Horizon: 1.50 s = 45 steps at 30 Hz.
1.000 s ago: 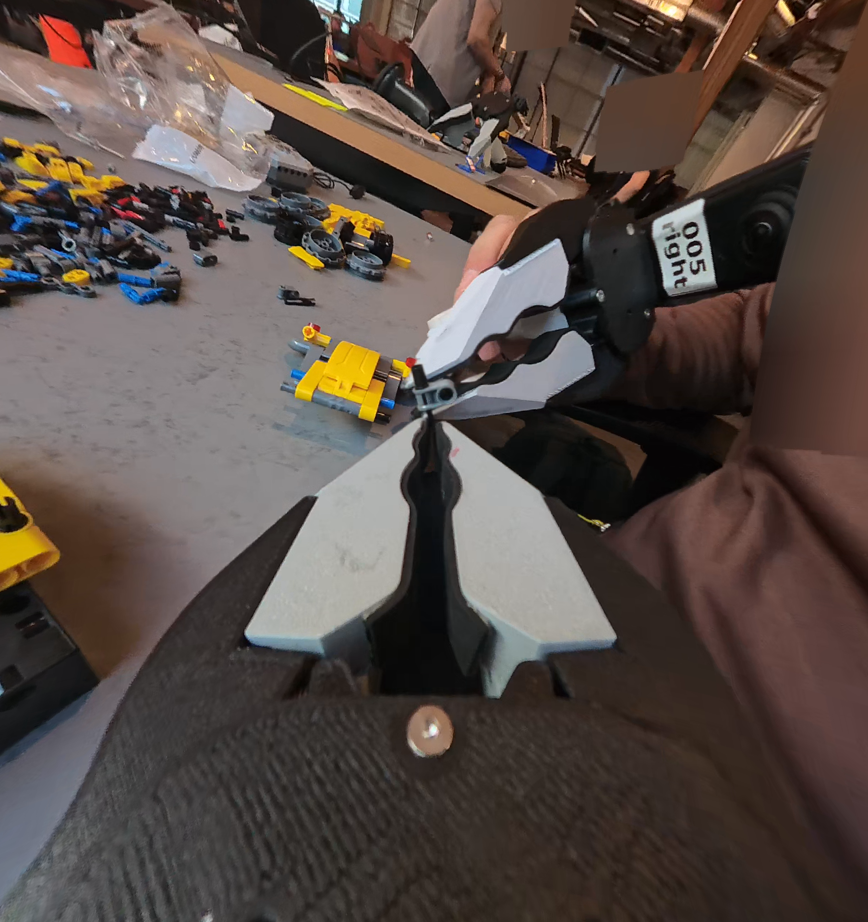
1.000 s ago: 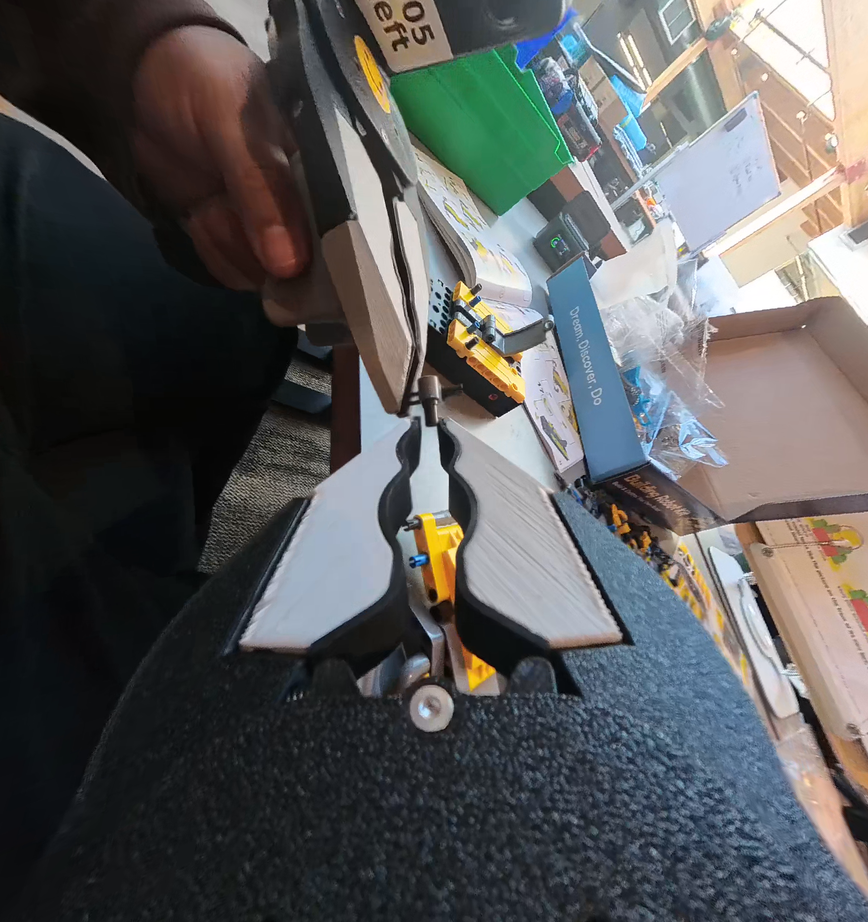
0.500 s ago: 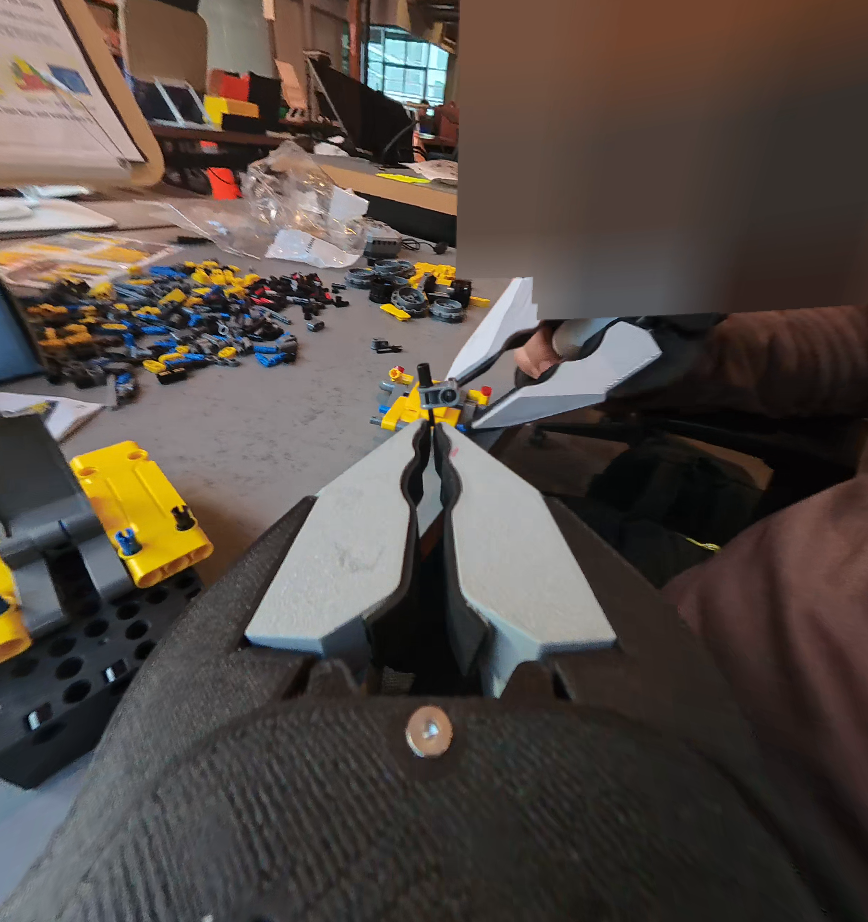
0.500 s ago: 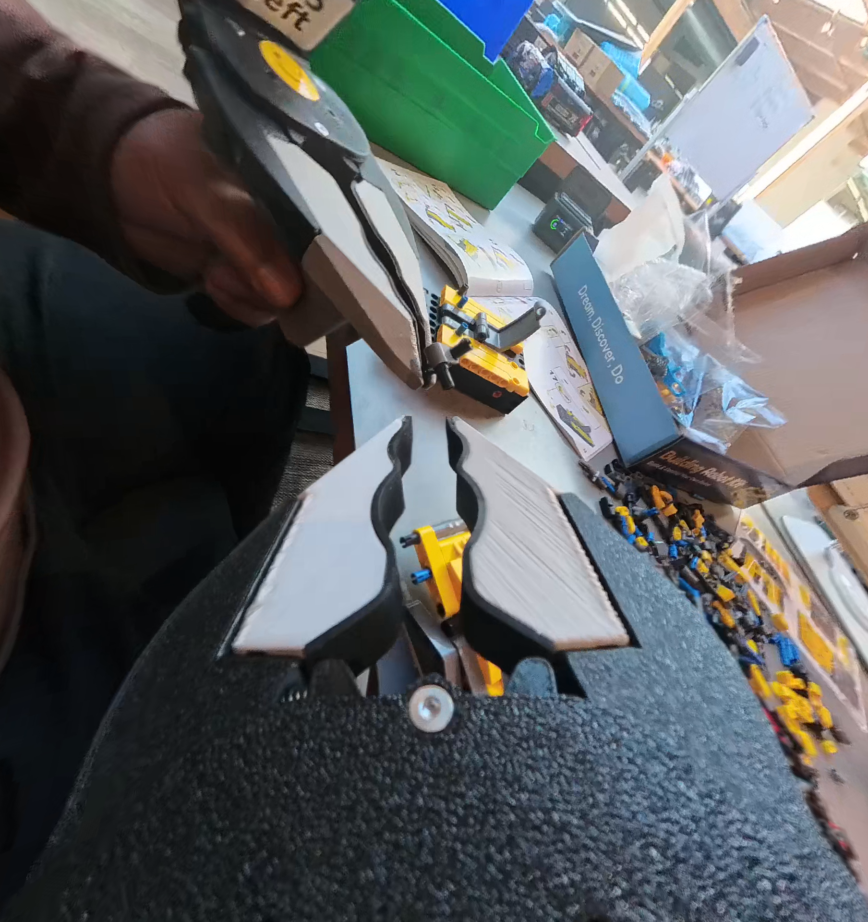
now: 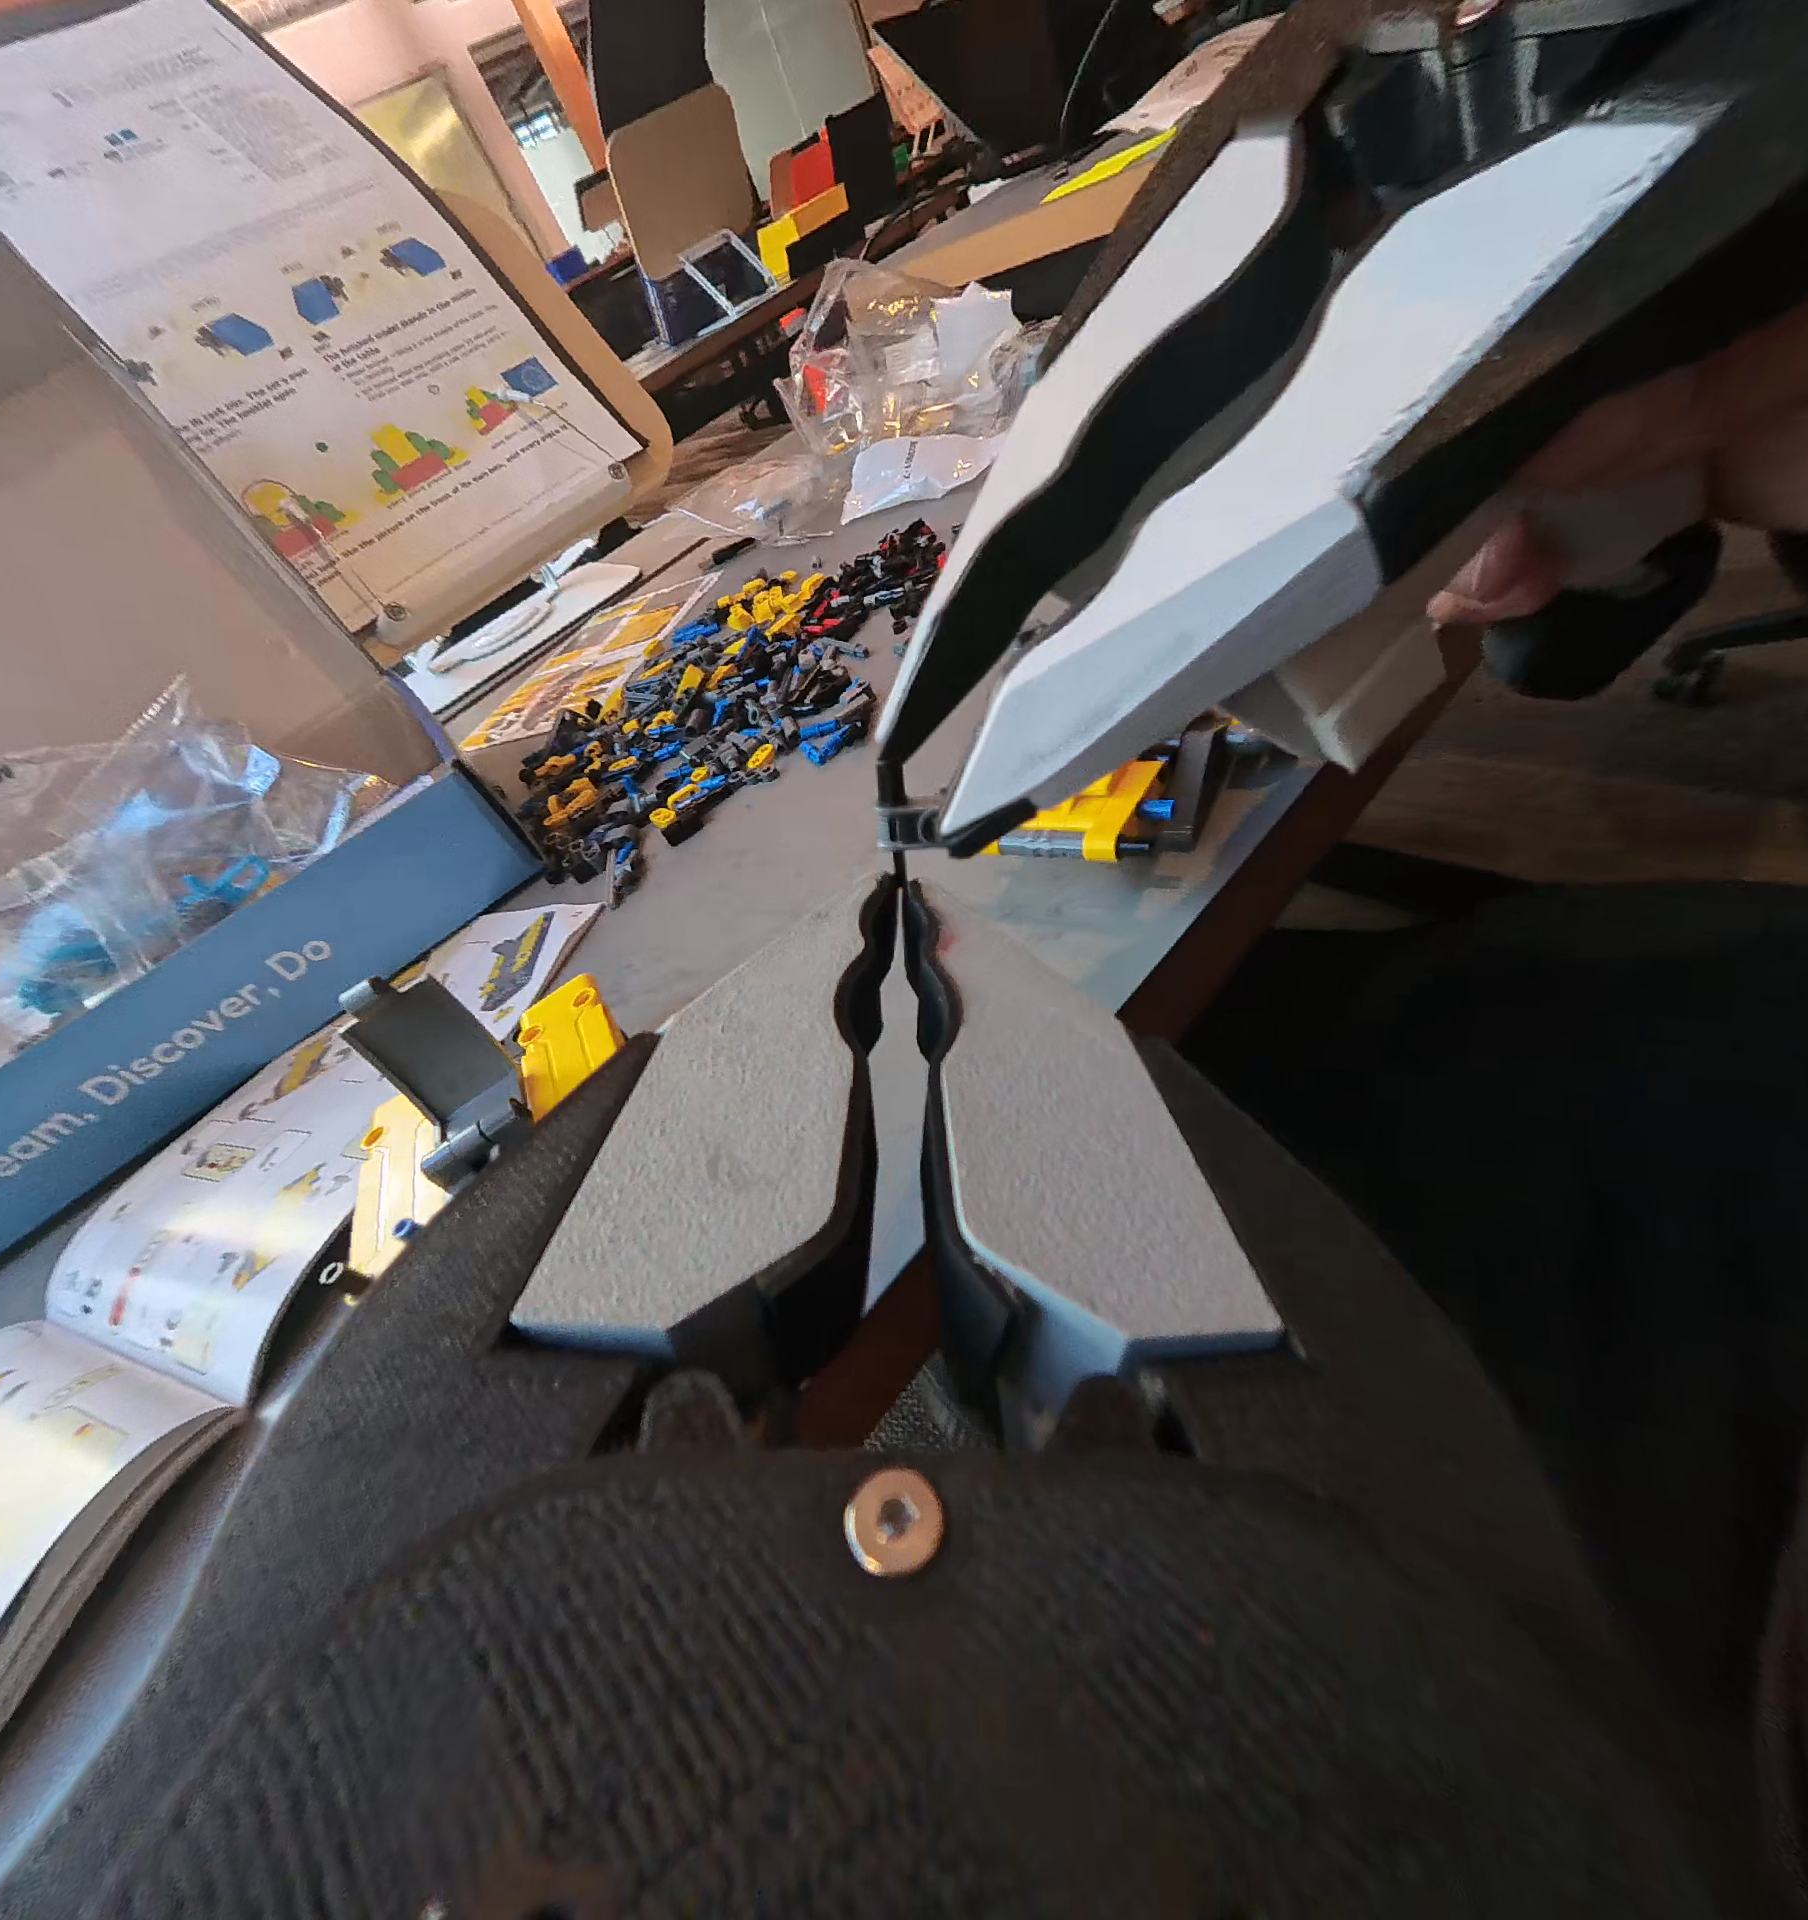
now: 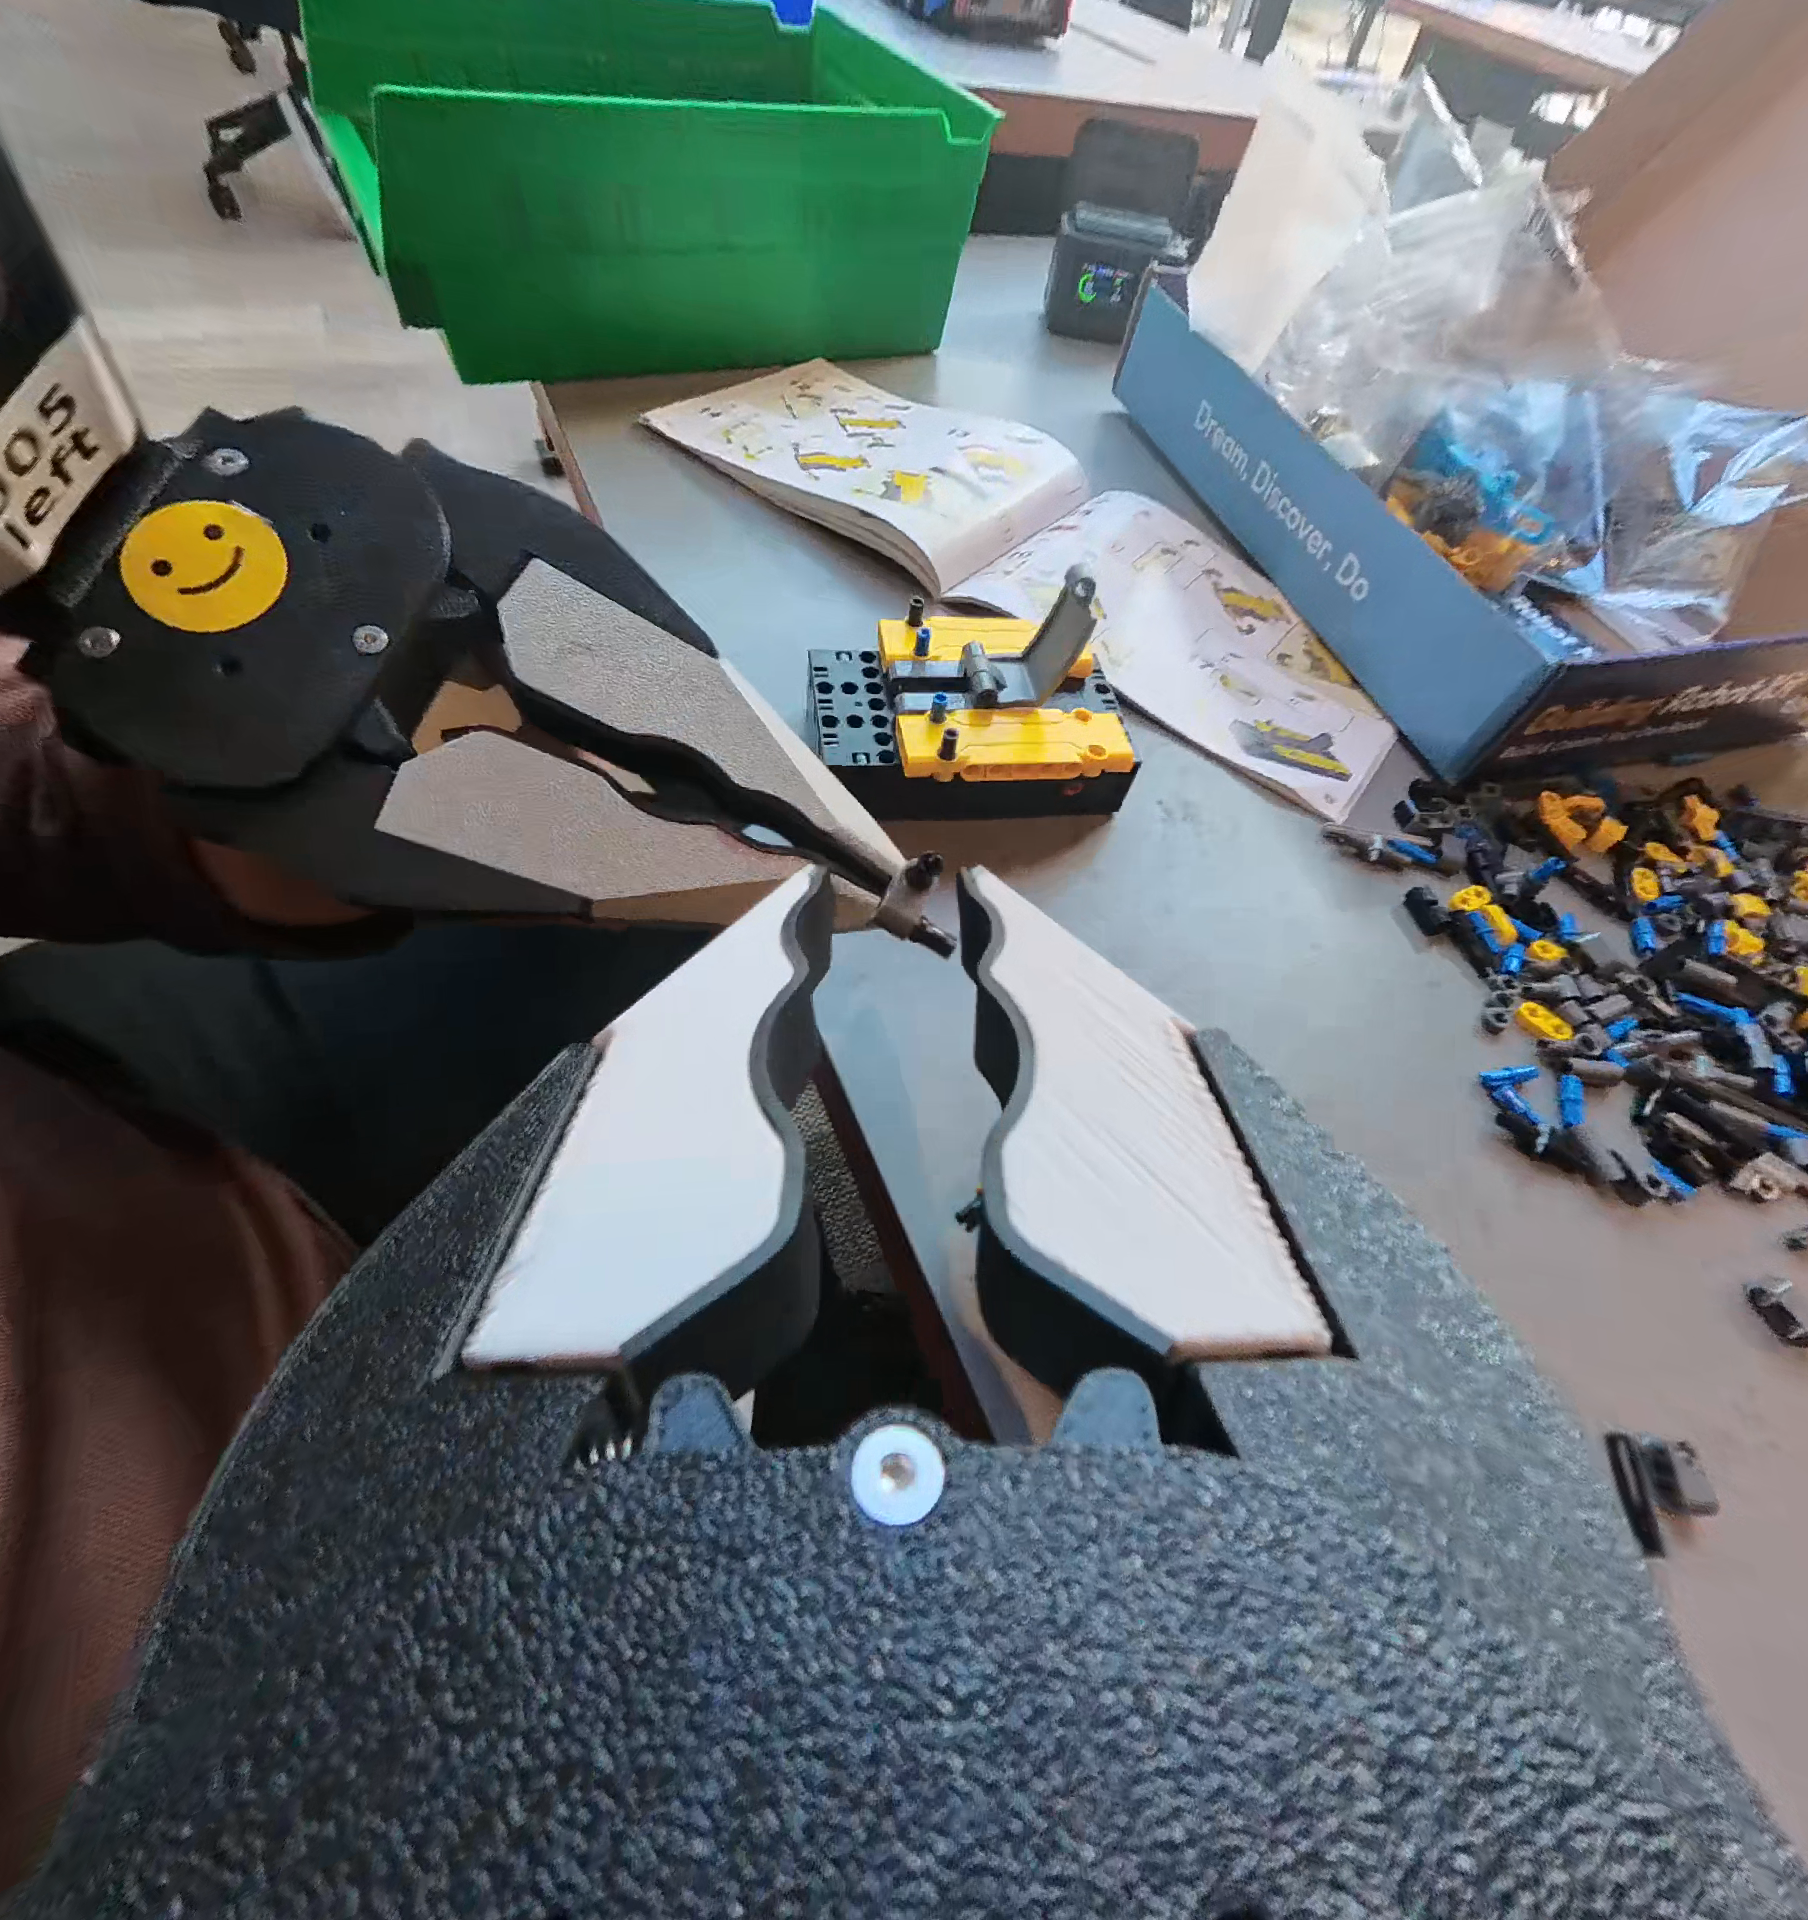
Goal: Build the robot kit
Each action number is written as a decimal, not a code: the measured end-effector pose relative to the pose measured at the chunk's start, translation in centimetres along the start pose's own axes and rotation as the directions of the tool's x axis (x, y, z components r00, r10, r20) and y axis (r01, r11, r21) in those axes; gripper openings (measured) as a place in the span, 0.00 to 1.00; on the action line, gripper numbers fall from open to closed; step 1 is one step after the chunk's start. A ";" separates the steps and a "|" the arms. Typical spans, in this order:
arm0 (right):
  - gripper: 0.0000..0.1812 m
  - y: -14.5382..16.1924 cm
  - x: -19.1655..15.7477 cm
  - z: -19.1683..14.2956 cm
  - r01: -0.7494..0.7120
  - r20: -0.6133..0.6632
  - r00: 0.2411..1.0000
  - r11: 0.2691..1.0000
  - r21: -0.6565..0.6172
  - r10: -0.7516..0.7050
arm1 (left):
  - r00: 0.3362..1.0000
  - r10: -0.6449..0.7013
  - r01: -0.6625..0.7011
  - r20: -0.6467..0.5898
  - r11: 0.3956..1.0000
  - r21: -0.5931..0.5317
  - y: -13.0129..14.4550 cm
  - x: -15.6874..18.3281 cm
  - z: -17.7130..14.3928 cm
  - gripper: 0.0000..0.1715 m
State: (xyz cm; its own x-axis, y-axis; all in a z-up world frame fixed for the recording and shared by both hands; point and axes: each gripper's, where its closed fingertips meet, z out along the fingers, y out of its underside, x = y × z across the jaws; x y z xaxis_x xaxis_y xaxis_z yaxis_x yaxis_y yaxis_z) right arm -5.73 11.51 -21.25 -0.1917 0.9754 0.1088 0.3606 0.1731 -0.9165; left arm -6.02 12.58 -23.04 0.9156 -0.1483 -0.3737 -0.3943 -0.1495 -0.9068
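Over grey table, left gripper pinches connector.

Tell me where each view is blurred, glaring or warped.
Left wrist view: the right tongs fill the upper right, close and smeared; sunlight washes out the open booklet at lower left; the wide lens bends the cardboard box flap. Right wrist view: sharper, though the plastic bags and box at upper right are smeared; the left tongs with their small grey piece stay fairly crisp.
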 end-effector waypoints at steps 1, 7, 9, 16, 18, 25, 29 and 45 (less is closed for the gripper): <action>0.10 0.2 0.0 0.1 -0.014 -0.001 1.000 1.000 -0.011 0.014 | 1.000 0.014 -0.014 0.009 1.000 0.004 -0.1 -0.1 -0.1 0.00; 0.04 0.2 -0.2 0.4 -0.020 0.032 0.999 1.000 -0.021 0.021 | 0.998 0.054 -0.055 0.031 0.998 0.006 -0.2 0.0 -0.5 0.00; 0.04 0.2 -0.2 0.6 -0.023 0.046 0.999 1.000 -0.020 0.024 | 0.998 0.057 -0.057 0.038 0.998 0.007 -0.2 -0.2 -0.6 0.00; 0.05 0.5 -0.1 0.9 -0.019 0.059 0.998 0.999 -0.029 0.021 | 0.995 0.079 -0.080 0.059 0.997 0.014 -0.2 -0.6 -0.7 0.00; 0.05 0.6 -0.1 0.9 -0.014 0.058 0.998 0.999 -0.031 0.016 | 0.995 0.083 -0.084 0.061 0.996 0.013 -0.2 -0.5 -0.7 0.00; 0.05 0.4 0.4 0.5 0.053 0.027 0.998 0.998 -0.020 -0.052 | 0.995 0.076 -0.076 0.059 0.997 0.011 -0.3 -0.2 -0.5 0.00; 0.05 0.6 0.5 0.5 0.116 0.006 0.993 0.993 -0.031 -0.116 | 0.995 0.081 -0.082 0.060 0.996 0.021 -0.6 0.0 -0.5 0.00; 0.04 1.0 1.0 0.8 0.241 -0.073 0.967 0.968 -0.067 -0.246 | 0.995 0.083 -0.084 0.057 0.996 0.014 -0.6 0.1 -0.5 0.00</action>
State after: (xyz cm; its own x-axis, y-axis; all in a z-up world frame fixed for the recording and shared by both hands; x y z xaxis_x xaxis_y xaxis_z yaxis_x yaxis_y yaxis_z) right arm -6.27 12.52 -22.40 -0.2075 0.9103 0.3583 0.3637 0.4118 -0.8355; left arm -5.70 12.15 -22.40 0.8827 -0.1047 -0.4582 -0.4686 -0.1223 -0.8749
